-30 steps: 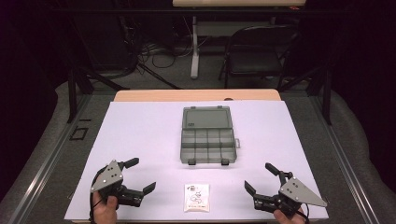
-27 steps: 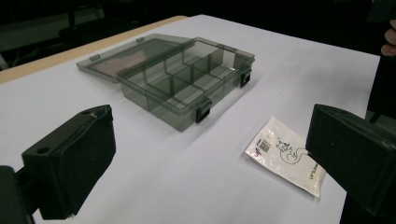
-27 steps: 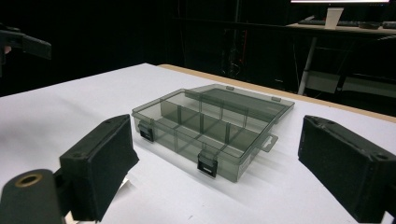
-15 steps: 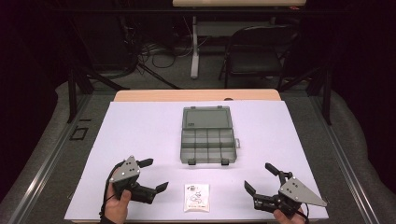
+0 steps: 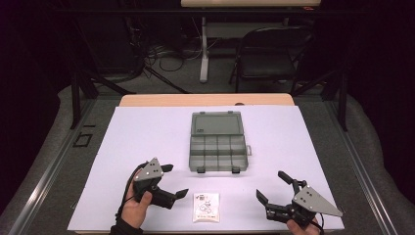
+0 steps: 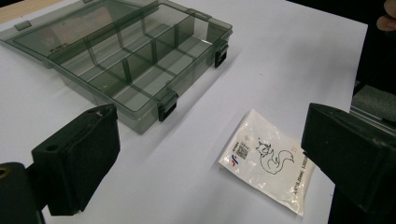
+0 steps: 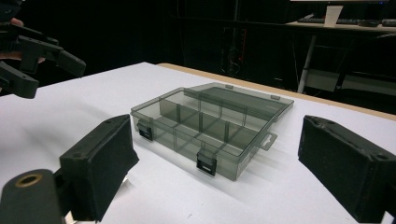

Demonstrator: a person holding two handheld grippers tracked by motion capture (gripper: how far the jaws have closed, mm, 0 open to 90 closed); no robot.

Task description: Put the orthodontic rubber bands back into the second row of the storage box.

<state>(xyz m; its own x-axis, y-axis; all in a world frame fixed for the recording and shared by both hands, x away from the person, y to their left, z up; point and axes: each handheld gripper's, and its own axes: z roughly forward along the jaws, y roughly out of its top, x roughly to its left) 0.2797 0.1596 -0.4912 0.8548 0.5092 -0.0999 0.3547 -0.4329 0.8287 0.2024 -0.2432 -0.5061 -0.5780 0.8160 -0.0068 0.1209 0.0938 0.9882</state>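
Observation:
A clear grey compartment box [image 5: 218, 142] lies with its lid folded flat behind it, mid-table on the white sheet [image 5: 147, 132]. A small white packet [image 5: 206, 206] with a fox drawing lies near the front edge. My left gripper [image 5: 176, 180] is open, just left of the packet and apart from it. In the left gripper view the packet [image 6: 271, 158] lies ahead toward the right jaw, with the box [image 6: 126, 56] beyond. My right gripper [image 5: 270, 185] is open at the front right, empty. From the right gripper view the box [image 7: 215, 126] sits straight ahead, the left gripper [image 7: 37, 51] far left.
The table's wooden far edge [image 5: 205, 100] shows behind the white sheet. A dark folding chair [image 5: 266, 54], a pale stand leg [image 5: 204, 49] and cables [image 5: 161, 58] are on the floor beyond. Metal rails [image 5: 362, 166] run along both sides.
My left gripper has moved right and slightly forward, turning its jaws toward the packet. The right gripper, box and packet have stayed put.

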